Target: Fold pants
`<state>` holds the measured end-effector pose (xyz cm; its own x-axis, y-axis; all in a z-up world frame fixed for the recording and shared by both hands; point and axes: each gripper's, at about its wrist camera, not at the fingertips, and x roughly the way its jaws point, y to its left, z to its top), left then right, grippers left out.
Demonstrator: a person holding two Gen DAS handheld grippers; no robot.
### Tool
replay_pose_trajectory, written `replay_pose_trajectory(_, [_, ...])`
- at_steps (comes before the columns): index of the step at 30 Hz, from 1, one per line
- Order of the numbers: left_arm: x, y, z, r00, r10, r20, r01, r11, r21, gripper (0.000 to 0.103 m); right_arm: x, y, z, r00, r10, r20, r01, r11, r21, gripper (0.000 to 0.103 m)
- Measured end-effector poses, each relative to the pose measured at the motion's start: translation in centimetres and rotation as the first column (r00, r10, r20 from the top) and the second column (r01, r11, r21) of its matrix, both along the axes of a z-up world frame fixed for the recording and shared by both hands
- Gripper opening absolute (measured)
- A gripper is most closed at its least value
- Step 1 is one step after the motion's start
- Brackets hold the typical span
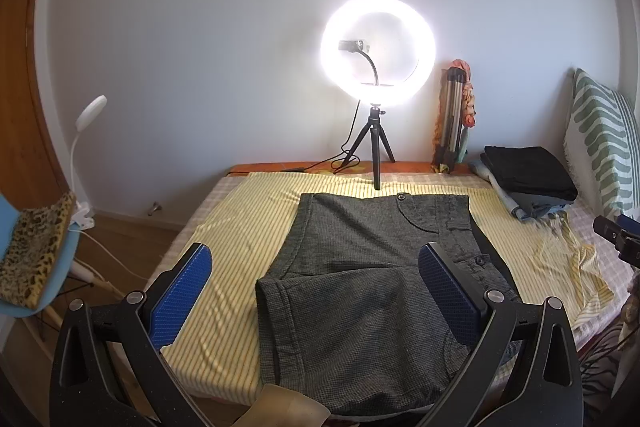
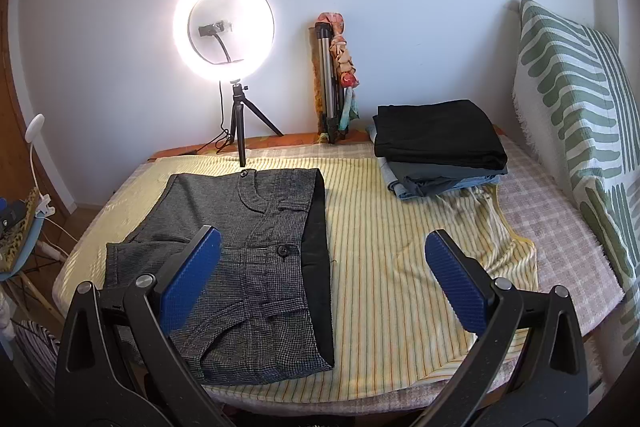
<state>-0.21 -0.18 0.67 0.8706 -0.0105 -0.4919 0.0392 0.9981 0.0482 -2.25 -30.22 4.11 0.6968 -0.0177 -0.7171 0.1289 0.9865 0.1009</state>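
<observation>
On the yellow striped cloth, just before the ring light, lie grey pants, folded; left gripper hovers above, spread wide, empty. Right view: clothes stack right of ring light; right gripper wide apart, holding nothing, beside pants.

The left gripper is held with its two blue-padded fingers spread wide apart and nothing clamped between them, while the right gripper is likewise held with its blue pads parted and nothing gripped.
</observation>
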Motion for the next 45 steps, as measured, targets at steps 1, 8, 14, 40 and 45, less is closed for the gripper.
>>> replay_pose_trajectory(1, [0.0, 0.0, 0.0, 1.000, 0.000, 0.000, 0.000, 1.000, 0.000, 0.103, 0.0, 0.0, 0.0, 1.000, 0.000, 0.001, 0.000, 1.000, 0.002, 0.103])
replay_pose_trajectory(8, [0.1, 0.0, 0.0, 1.000, -0.002, -0.001, 0.002, 1.000, 0.000, 0.103, 0.1, 0.0, -0.1, 1.000, 0.001, -0.001, -0.001, 1.000, 0.006, 0.103])
replay_pose_trajectory(14, [0.1, 0.0, 0.0, 1.000, -0.001, -0.004, 0.001, 1.000, 0.000, 0.103, 0.2, -0.1, -0.5, 1.000, 0.008, -0.003, -0.008, 1.000, 0.019, 0.103])
replay_pose_trajectory(40, [1.0, 0.9, -1.0, 0.999, -0.013, -0.046, 0.012, 0.999, -0.042, 0.103, 0.1, 0.3, -1.2, 1.000, 0.016, -0.010, -0.016, 0.999, 0.029, 0.103])
replay_pose_trajectory(45, [1.7, 1.5, -2.0, 0.996, -0.035, -0.087, 0.031, 0.999, -0.044, 0.103, 0.1, 0.3, -1.3, 0.999, 0.035, -0.009, -0.035, 0.999, 0.029, 0.103])
